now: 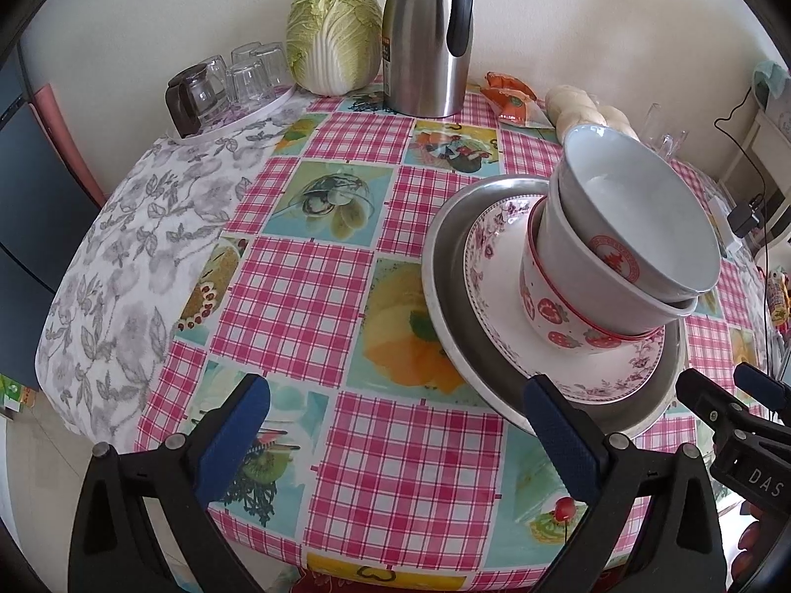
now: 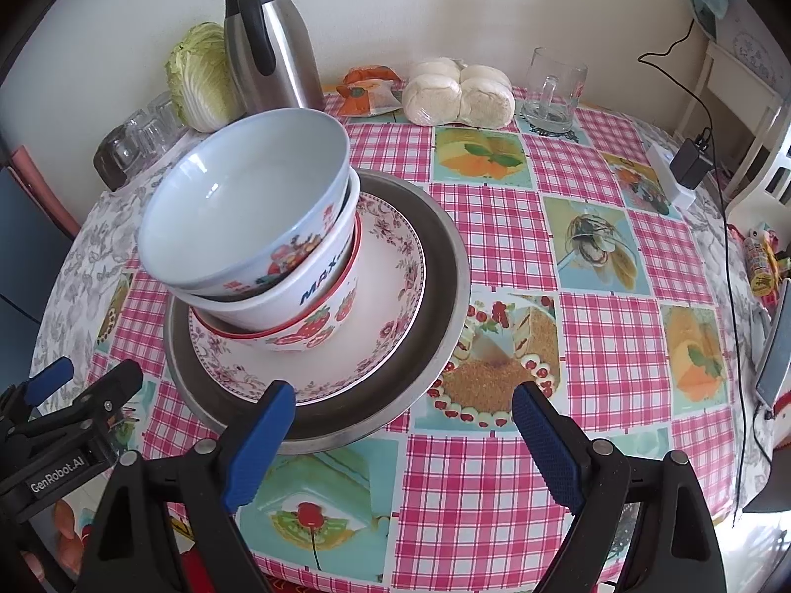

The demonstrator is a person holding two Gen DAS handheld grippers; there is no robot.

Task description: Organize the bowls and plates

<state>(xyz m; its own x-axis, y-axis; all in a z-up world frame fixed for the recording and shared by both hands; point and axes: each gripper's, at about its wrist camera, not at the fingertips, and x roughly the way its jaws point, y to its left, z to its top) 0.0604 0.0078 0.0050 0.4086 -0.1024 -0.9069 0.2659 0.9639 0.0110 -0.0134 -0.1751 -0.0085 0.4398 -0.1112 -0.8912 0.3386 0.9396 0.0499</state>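
While both pairs of tongs hang over it, we see the round tabletop [image 1: 346, 306] spread with a pink-checked oilcloth printed with fruit and cake squares, and a grey floral cloth [image 1: 148, 227] covering its far left part; on the oilcloth sits the wide round metal basin [image 2: 445, 267], and inside it lies the white plate with a purple flower border [image 2: 395, 267]; on that plate stands a leaning stack of three bowls, lowest the white bowl with red strawberries [image 2: 316, 331], in it the white bowl with blue lettering [image 2: 296, 291], and on top the pale blue-white bowl with a printed picture on its side [image 2: 237, 197], tilted toward the left tongs' side; at the wall stand the steel thermos jug with a black handle [image 1: 425, 49] and just beside it the pale green cabbage [image 1: 336, 34]; near them a white tray holds upturned clear glasses [image 1: 247, 74]; a bag of pale buns [image 2: 460, 91], an orange packet [image 2: 368, 91] and a clear glass mug [image 2: 553, 91] line the far edge; our left tongs [image 1: 395, 430] stand wide apart, empty, the right-hand finger [image 1: 563, 435] in front of the basin's rim; our right tongs [image 2: 400, 435] gape likewise, gripping nothing, the left-hand finger [image 2: 257, 440] in front of that rim.
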